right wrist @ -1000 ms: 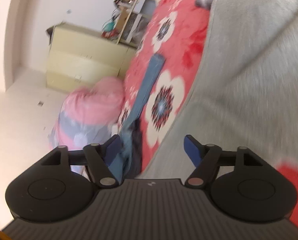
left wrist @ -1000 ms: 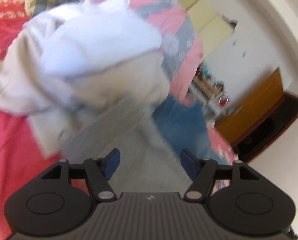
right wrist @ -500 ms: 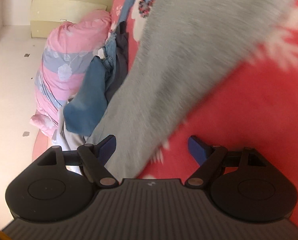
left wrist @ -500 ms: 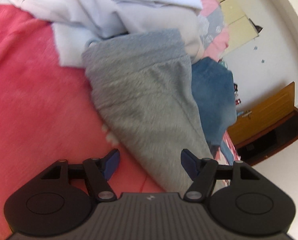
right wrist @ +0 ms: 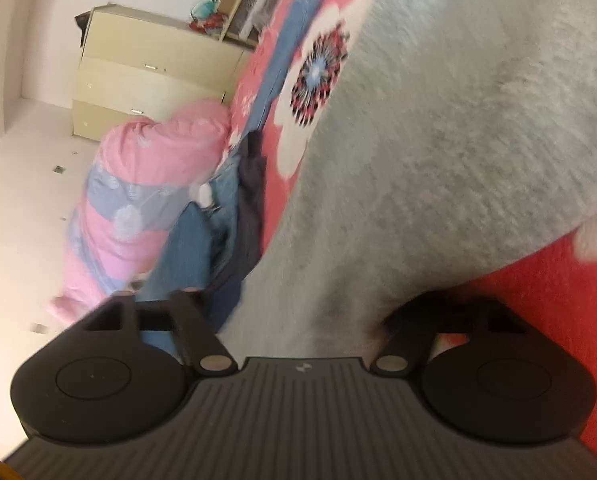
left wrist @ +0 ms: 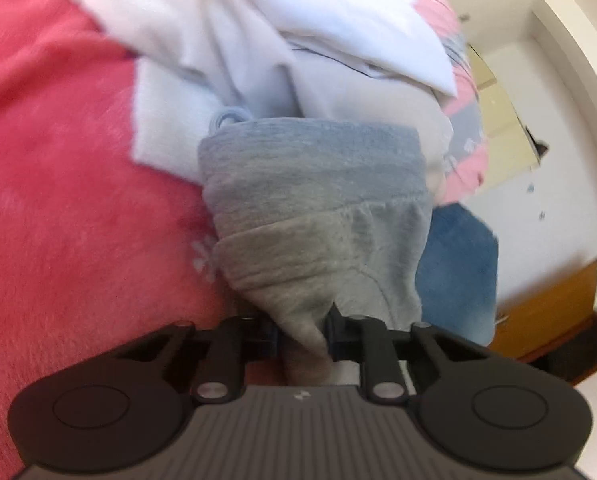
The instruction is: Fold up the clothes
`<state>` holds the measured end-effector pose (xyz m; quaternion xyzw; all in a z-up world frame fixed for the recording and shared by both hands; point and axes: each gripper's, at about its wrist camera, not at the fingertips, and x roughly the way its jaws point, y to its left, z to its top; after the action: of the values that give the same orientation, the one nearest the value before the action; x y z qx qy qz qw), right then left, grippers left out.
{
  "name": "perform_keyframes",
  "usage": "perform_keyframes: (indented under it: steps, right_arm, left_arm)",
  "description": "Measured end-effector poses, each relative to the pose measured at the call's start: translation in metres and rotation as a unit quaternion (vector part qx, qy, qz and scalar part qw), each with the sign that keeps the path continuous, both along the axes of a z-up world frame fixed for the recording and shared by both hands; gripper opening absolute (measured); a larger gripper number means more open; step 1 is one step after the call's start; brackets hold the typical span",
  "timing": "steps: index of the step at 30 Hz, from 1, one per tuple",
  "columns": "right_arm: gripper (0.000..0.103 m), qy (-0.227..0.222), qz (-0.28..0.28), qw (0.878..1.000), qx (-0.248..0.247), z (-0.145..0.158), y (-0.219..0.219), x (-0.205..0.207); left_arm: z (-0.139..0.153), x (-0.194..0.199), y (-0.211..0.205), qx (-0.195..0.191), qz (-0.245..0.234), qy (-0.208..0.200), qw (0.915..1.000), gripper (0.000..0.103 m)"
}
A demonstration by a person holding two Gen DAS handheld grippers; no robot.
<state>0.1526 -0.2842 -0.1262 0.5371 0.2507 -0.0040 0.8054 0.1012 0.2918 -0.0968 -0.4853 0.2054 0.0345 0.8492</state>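
A grey fleece garment (left wrist: 318, 216) lies on the red flowered bedspread (left wrist: 66, 184). My left gripper (left wrist: 302, 330) is shut on a bunched corner of it, the cloth pinched between the two fingers. In the right wrist view the same grey garment (right wrist: 458, 128) fills the upper right. My right gripper (right wrist: 302, 320) stands wide open, with the grey cloth lying between the fingers; the fingertips are hidden under the fabric.
White and pale clothes (left wrist: 298, 40) are heaped beyond the grey garment. Blue jeans (left wrist: 458, 272) lie to its right, also in the right wrist view (right wrist: 194, 240). A pink and grey quilt (right wrist: 146, 184), a cream dresser (right wrist: 146, 76) and a wooden door (left wrist: 550, 312) stand around.
My left gripper has closed on the grey garment's corner and the cloth now bunches up. My right gripper has swung and the grey cloth now covers its open fingertips.
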Motion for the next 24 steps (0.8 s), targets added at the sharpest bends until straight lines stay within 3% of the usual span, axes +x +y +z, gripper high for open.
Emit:
perform_keyframes:
  steps: [1, 2, 4, 8, 12, 16, 19, 22, 24]
  right_arm:
    - [0.018, 0.007, -0.006, 1.0, -0.018, -0.002, 0.001, 0.0]
    - [0.012, 0.009, -0.013, 1.0, -0.02, -0.005, -0.002, -0.002]
    - [0.009, -0.003, -0.025, 1.0, -0.01, -0.005, -0.004, -0.009]
    - [0.007, -0.036, -0.035, 0.998, -0.04, 0.019, 0.002, -0.029]
    - [0.007, -0.062, -0.031, 0.997, -0.039, 0.039, 0.007, -0.069]
    - [0.007, -0.059, -0.015, 0.997, -0.041, 0.046, 0.019, -0.118]
    - [0.011, -0.021, 0.015, 0.997, -0.072, 0.036, 0.022, -0.129]
    - [0.016, 0.046, 0.04, 0.996, -0.063, 0.021, 0.013, -0.127]
    - [0.022, 0.064, 0.052, 0.994, -0.066, 0.026, 0.006, -0.133]
  left_arm:
    - [0.003, -0.005, 0.002, -0.006, -0.002, 0.0, 1.0, 0.013]
    - [0.005, -0.011, 0.004, -0.013, -0.004, 0.0, 0.9999, 0.012]
    - [0.011, -0.022, 0.008, -0.025, -0.008, 0.001, 0.9996, 0.011]
    - [0.022, -0.044, 0.017, -0.051, -0.016, 0.002, 0.9986, 0.01]
    - [0.032, -0.068, 0.026, -0.073, -0.025, 0.004, 0.997, 0.01]
    - [0.021, -0.109, 0.035, -0.047, -0.043, 0.04, 0.9971, 0.011]
    - [-0.001, -0.125, 0.041, -0.033, -0.06, 0.068, 0.9953, 0.015]
    - [-0.015, -0.134, 0.047, -0.042, -0.06, 0.064, 0.9953, 0.032]
    - [-0.011, -0.142, 0.054, -0.032, -0.058, 0.052, 0.9965, 0.037]
